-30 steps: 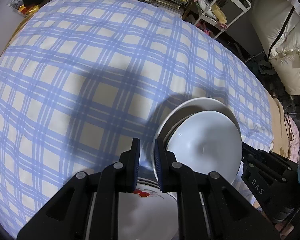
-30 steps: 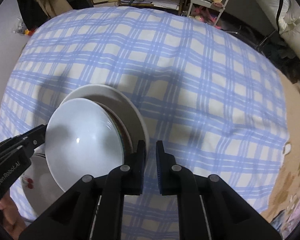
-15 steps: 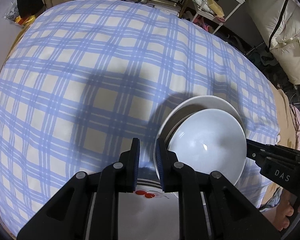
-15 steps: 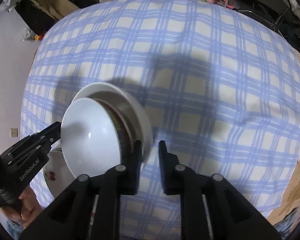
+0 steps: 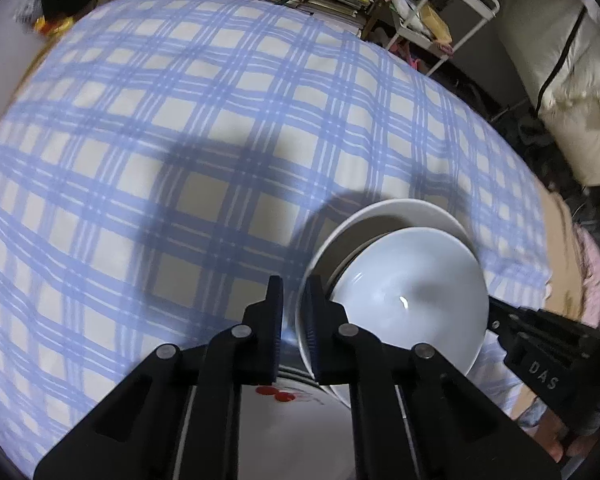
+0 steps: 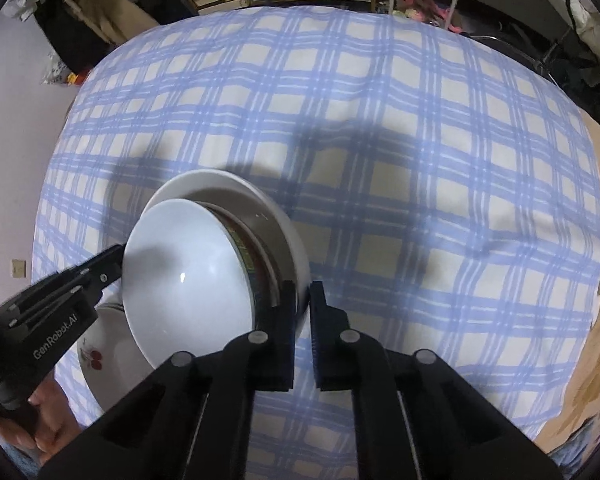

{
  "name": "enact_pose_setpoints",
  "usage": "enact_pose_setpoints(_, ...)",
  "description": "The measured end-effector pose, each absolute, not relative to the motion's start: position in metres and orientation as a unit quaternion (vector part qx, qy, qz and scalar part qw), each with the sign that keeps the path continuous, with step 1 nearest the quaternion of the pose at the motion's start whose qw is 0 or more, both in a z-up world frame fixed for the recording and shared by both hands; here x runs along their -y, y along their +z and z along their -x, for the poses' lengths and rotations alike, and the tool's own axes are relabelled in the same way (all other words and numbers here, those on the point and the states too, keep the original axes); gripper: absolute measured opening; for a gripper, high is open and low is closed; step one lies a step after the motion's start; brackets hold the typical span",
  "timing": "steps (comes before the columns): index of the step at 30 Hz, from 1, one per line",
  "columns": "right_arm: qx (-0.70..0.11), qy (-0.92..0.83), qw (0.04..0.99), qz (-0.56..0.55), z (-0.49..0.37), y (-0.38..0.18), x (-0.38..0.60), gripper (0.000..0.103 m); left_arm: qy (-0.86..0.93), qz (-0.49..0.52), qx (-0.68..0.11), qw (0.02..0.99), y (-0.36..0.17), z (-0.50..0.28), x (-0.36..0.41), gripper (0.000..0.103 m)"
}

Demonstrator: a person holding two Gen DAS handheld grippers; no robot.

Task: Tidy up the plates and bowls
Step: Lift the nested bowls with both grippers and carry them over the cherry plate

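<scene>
Working a nested stack at the near edge of the table (image 5: 180, 120): outer bowl (image 5: 380, 210) carrying inner bowl (image 5: 404, 292), partly overlapping a cherry plate (image 5: 292, 432). Closing the left claw (image 5: 294, 320) over the outer bowl's rim, nearly shut, pads apparently pressing on it. Pinching the same rim on the opposite side with the right claw (image 6: 305, 308), closed down to rim thickness. Treating everything as glazed ceramic: stiff, fairly heavy when stacked, slick, chip-prone. Judging the two opposed rim grips as the right hold, seating pads deep over the lip and keeping the stack level to stop the inner bowl sliding. Getting from the left wrist view only the cherry print up close and the right claw's tip at the rim. Getting from the right wrist view a patterned bowl (image 6: 246, 248) sandwiched between inner and outer, hidden from the left, plus a hand (image 6: 48, 420) holding the left tool.
</scene>
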State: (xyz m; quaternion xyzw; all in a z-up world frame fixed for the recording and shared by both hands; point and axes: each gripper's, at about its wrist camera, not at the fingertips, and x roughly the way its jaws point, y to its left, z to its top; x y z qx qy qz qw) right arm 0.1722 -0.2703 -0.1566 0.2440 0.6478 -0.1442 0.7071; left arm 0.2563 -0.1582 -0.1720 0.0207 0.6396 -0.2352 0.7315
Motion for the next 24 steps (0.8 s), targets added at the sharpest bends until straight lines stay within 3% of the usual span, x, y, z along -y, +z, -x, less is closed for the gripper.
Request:
enact_pose_setpoints(7, -0.646, -0.151, 0.701, -0.262, -0.175, -0.162, 0.268, 0.009, -0.232, -0.04, -0.625, 0.744, -0.173, -0.25, 0.162, 0.003)
enact_pose_setpoints(24, -0.641, -0.141, 0.714, -0.246, -0.174, -0.165, 0.268, 0.009, -0.237, -0.059, -0.622, 0.744, -0.18, -0.241, 0.166, 0.003)
